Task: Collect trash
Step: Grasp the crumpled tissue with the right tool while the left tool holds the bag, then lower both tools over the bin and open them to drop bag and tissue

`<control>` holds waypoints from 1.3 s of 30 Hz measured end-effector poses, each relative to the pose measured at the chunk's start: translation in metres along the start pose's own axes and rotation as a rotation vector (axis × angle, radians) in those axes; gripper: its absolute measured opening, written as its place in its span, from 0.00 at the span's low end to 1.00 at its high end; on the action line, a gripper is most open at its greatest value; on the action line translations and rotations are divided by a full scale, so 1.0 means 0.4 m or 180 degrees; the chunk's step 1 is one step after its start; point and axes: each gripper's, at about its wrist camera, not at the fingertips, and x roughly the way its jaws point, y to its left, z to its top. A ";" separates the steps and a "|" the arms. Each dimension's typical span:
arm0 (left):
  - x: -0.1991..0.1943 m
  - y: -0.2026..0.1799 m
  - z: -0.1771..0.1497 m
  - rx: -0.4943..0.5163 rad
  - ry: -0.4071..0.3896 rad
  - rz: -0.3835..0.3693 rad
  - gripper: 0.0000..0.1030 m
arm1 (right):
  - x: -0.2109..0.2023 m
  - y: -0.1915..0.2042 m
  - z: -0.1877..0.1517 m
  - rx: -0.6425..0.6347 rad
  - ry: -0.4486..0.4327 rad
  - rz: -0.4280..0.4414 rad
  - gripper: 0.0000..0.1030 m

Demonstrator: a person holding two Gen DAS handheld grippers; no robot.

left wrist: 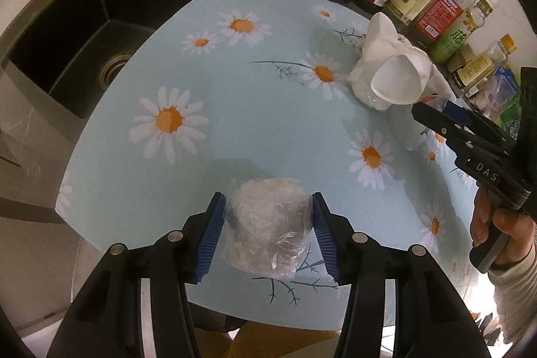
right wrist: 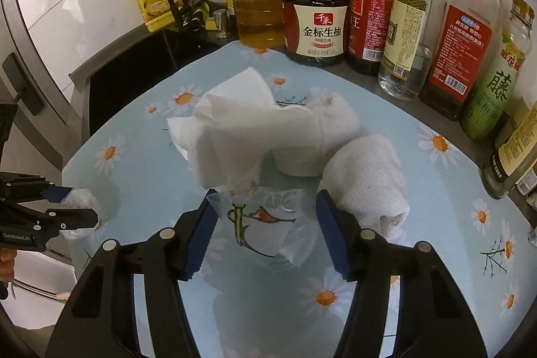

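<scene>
The crumpled ball of clear plastic film (left wrist: 266, 223) looks nearly weightless, soft and springy, so it should squash under any squeeze and may slither off smooth surfaces; the ribbed blue pads (left wrist: 211, 240) suit it, and a hold across its bulging middle seems safest. It lies on the pale blue daisy-print cloth covering the bench (left wrist: 208, 156), near the front edge, well apart from the black sink (left wrist: 67, 49). The left claw (left wrist: 266, 234) brackets it, jaws partly open, the pads at or just touching its sides, though I cannot tell whether they press yet. The right claw (right wrist: 268, 234) stands wide open around a flattened clear plastic wrapper with a printed red and green design (right wrist: 265, 223), holding nothing; this piece is thin, limp and likely slippery, best pinched where it bunches upward. Just beyond it lie loose crumpled white paper towels (right wrist: 241, 130), light and easily torn, with a rolled white towel (right wrist: 365, 180) beside the right pad.
</scene>
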 end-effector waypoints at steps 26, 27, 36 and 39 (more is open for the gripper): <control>-0.054 0.049 -0.015 0.0612 0.0008 -0.0592 0.48 | -0.147 0.181 -0.103 0.0624 -0.0072 -0.0364 0.57; -0.058 0.058 -0.020 0.0663 0.0015 -0.0622 0.48 | -0.152 0.200 -0.110 0.0657 -0.0082 -0.0391 0.57; -0.090 0.136 -0.067 0.0927 0.0058 -0.0831 0.48 | -0.167 0.356 -0.162 0.0869 -0.0048 -0.0556 0.58; -0.099 0.161 -0.087 0.0979 0.0086 -0.0881 0.48 | -0.168 0.408 -0.184 0.0926 -0.0044 -0.0583 0.57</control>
